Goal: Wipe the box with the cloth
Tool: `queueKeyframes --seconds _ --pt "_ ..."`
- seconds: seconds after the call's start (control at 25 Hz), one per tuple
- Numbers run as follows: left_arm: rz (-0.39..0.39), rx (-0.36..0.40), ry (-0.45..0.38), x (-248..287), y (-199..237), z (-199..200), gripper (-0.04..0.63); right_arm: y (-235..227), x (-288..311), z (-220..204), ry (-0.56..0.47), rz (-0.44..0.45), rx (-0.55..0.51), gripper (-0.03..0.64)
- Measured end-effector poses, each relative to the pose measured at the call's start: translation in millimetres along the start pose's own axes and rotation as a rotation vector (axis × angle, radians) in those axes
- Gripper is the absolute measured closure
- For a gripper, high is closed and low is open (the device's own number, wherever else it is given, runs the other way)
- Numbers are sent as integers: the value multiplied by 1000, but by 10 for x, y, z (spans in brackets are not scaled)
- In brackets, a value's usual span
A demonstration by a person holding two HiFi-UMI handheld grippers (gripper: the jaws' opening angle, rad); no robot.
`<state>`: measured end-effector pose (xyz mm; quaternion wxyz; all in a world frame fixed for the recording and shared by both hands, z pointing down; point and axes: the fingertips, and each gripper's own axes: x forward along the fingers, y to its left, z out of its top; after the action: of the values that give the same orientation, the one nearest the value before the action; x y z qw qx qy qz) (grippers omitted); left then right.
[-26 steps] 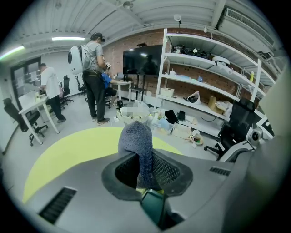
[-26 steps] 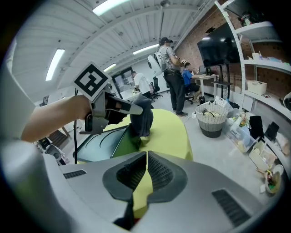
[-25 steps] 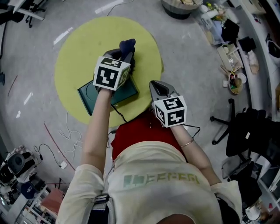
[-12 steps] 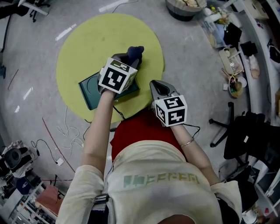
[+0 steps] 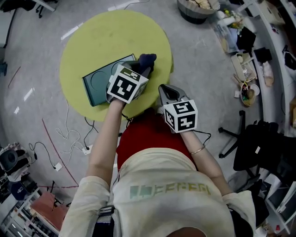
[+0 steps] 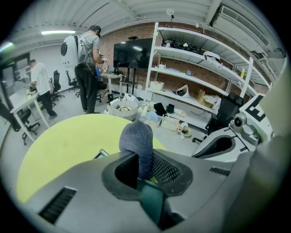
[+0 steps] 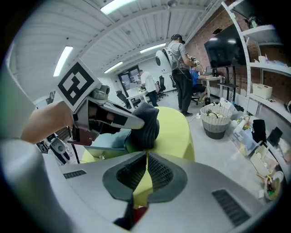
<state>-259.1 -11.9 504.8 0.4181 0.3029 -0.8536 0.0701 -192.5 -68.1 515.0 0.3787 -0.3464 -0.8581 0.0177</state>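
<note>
A flat teal box (image 5: 99,83) lies on the round yellow-green table (image 5: 92,37). My left gripper (image 5: 138,65) is at the box's right end, shut on a dark blue cloth (image 5: 147,60) that bulges out past its fingertips. In the left gripper view the cloth (image 6: 137,141) stands up between the jaws, and a corner of the box (image 6: 101,154) peeks out beside it. My right gripper (image 5: 169,94) hovers at the table's near edge, apart from the box, shut with nothing in it. The right gripper view shows the cloth (image 7: 146,125), the box (image 7: 107,139) and the left gripper (image 7: 113,117) ahead of the closed jaws.
Cables (image 5: 69,134) trail on the grey floor left of the table. A basket (image 5: 196,7), shelves with clutter (image 5: 245,69) and an office chair (image 5: 259,143) stand to the right. People (image 6: 86,68) stand far behind the table.
My left gripper has slid with the cloth across the box to its right end, leaving more of the box's left part uncovered. The right gripper has stayed in place.
</note>
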Motion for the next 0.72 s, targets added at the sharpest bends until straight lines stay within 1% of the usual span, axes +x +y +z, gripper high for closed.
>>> queueKeyframes --seconds 0.56,0.72 --pt "6 -32 -19 -206 -623 -306 529 125 -364 -255 -5 29 -57 578" --pt "3 -66 -27 -252 -762 -378 529 113 -450 -300 -5 38 -66 578"
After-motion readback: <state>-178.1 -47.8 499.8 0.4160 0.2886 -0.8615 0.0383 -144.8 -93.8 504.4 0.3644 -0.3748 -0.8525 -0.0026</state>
